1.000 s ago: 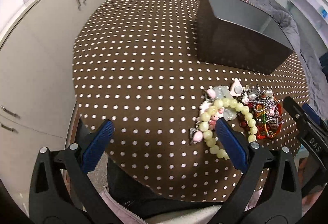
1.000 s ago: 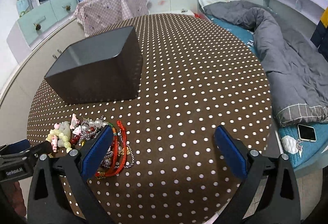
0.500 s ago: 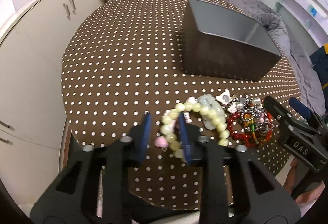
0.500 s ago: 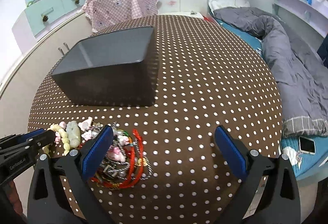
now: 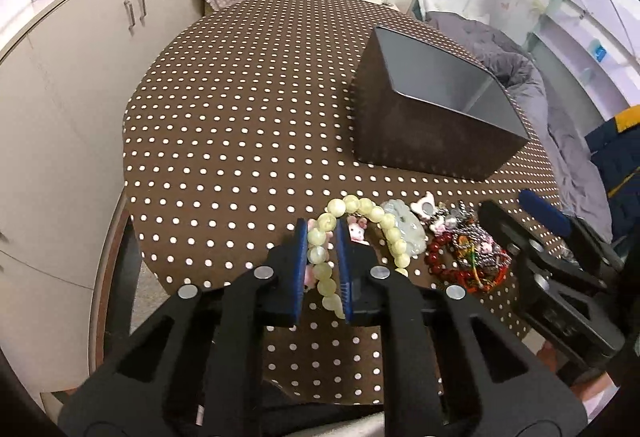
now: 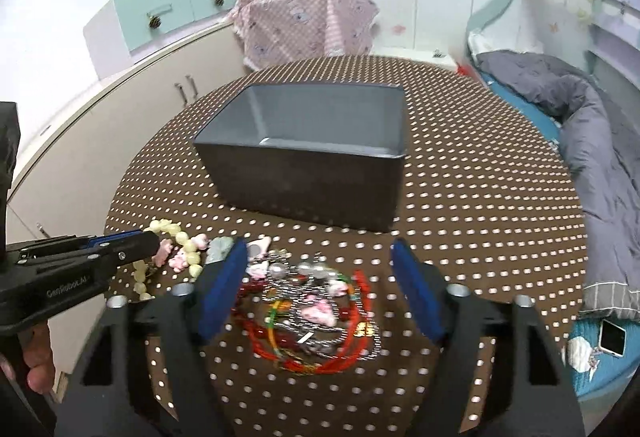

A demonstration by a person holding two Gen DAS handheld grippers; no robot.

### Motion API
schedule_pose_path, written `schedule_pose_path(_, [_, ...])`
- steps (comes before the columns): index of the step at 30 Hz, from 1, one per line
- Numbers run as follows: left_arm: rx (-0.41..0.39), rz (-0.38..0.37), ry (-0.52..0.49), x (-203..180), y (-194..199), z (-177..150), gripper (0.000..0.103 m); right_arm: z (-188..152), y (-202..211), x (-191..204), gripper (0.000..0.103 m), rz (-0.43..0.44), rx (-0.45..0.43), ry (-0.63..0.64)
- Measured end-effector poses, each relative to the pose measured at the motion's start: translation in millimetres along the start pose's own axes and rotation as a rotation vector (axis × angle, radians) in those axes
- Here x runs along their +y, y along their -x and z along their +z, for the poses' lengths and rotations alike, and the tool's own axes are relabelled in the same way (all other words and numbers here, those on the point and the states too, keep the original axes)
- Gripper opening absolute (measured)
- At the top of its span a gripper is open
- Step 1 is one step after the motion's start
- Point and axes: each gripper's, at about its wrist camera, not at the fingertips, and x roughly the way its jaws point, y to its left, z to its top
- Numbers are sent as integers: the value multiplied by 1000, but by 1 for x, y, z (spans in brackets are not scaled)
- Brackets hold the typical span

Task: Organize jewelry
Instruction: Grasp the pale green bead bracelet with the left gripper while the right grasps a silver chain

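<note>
The left gripper [image 5: 322, 237] is clamped on the near run of the pale green bead bracelet [image 5: 360, 209], its blue pads [image 5: 301, 249] pressed against beads on either side; the rest of the loop lies on the dotted tablecloth [image 5: 240, 117] beyond the fingertips. The right gripper [image 6: 316, 285] stands with its jaws wide apart and empty over the tangled heap of red cords and charms [image 6: 312, 309], touching nothing that can be made out. The grey box [image 6: 312, 157], open-topped and apparently empty, sits just behind the jewelry. Judgement: the step in hand is lifting the bracelet clear for transfer to the box. The lift should go straight up and slowly, since the small pink charms [image 5: 356, 231] lie against the loop and may be attached or snagged. Grip pressure should hold steady; round beads can roll out from between flat pads. The bracelet should be released only once well inside the box walls.
</note>
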Motion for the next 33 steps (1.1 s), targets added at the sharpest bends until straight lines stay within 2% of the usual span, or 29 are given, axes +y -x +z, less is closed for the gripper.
schedule_pose_path(3, [3, -25, -16, -3, 0, -3, 15, 1, -10, 0, 52, 22, 33, -24])
schedule_pose_path(8, [0, -54, -38, -5, 2, -7, 15, -2, -24, -5, 35, 2, 88, -62])
schedule_pose_path(12, [-1, -63, -42, -5, 3, -6, 15, -4, -19, -5, 23, -3, 74, -62])
schedule_pose_path(21, [-23, -79, -49, -6, 11, -4, 15, -2, -6, -10, 23, -8, 50, -77])
schedule_pose_path(28, [-62, -88, -64, -7, 23, 11, 14, 17, 16, -11, 23, -17, -30, -78])
schedule_pose_path(33, [-100, -100, -89, -14, 36, 28, 10, 36, 39, -12, 23, -30, -121, -55])
